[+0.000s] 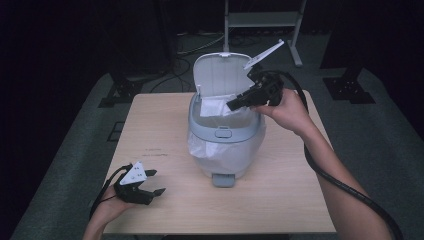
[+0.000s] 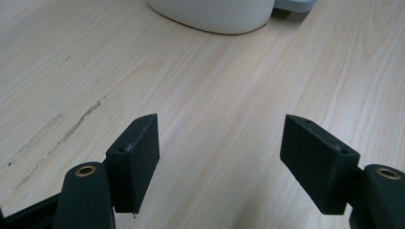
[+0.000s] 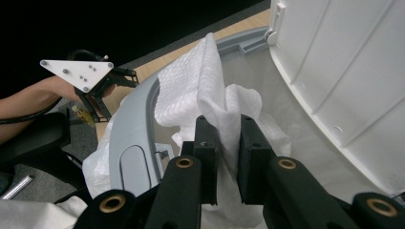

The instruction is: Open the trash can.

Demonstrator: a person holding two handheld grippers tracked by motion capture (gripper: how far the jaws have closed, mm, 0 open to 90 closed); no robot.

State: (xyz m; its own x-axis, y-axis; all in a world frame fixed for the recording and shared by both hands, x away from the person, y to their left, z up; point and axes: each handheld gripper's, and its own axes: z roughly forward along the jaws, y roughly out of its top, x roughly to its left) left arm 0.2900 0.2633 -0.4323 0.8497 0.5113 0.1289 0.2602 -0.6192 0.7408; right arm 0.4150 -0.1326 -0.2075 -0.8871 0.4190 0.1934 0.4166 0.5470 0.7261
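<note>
The right claw was closed on a fold of white paper towel, its two pads pinching the sheet so that the rest of it stood up above them. It hung over the open mouth of the bin, which stood near the middle of the bench, a little toward the far edge. In the high view the right claw pointed in from the bin's right side, the hand behind it, probably so the towel could be lowered straight into the opening. The lid was tipped back and upright at the far side, leaving the way in free. A white bag liner was folded out over the bin's grey rim and hung down its sides, which would keep it from slipping inside under a load.

The left claw rested near the bench's front left corner, well apart from the bin. Its jaws stood wide apart with nothing between them, apparently parked out of the way.
</note>
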